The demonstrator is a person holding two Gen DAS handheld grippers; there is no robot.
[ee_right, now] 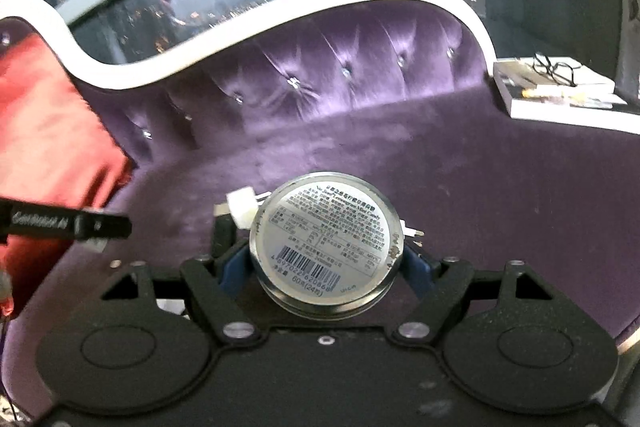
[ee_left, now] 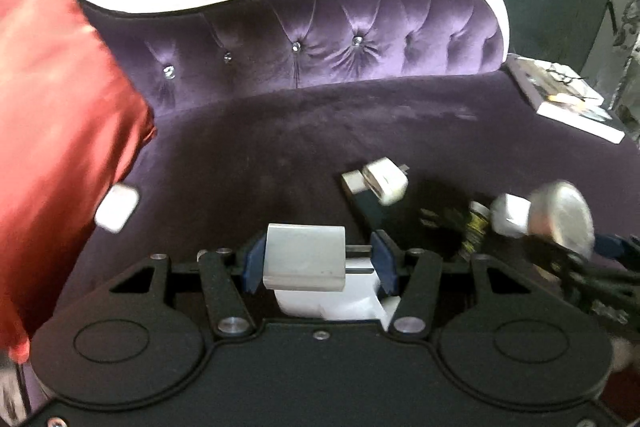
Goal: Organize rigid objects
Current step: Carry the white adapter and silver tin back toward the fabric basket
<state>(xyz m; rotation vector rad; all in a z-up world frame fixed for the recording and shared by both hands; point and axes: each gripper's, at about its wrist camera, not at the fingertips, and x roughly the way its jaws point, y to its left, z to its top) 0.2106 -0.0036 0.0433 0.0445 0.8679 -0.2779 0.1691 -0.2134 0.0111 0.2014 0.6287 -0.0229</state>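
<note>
My left gripper (ee_left: 318, 261) is shut on a silver and white boxy object (ee_left: 306, 261), held above the purple sofa seat (ee_left: 280, 147). My right gripper (ee_right: 324, 259) is shut on a round silver candy tin (ee_right: 325, 235), label side facing the camera; the tin also shows in the left wrist view (ee_left: 562, 217). On the seat lie a white plug adapter (ee_left: 384, 183) on a dark flat box (ee_left: 372, 207), a small white case (ee_left: 117, 207) by the red cushion, and a white cylinder (ee_left: 510, 215).
A red satin cushion (ee_left: 52, 115) fills the sofa's left side. A stack of books with black eyeglasses (ee_right: 556, 89) lies at the right end. The tufted purple backrest (ee_left: 340, 43) with white trim stands behind, with windows beyond.
</note>
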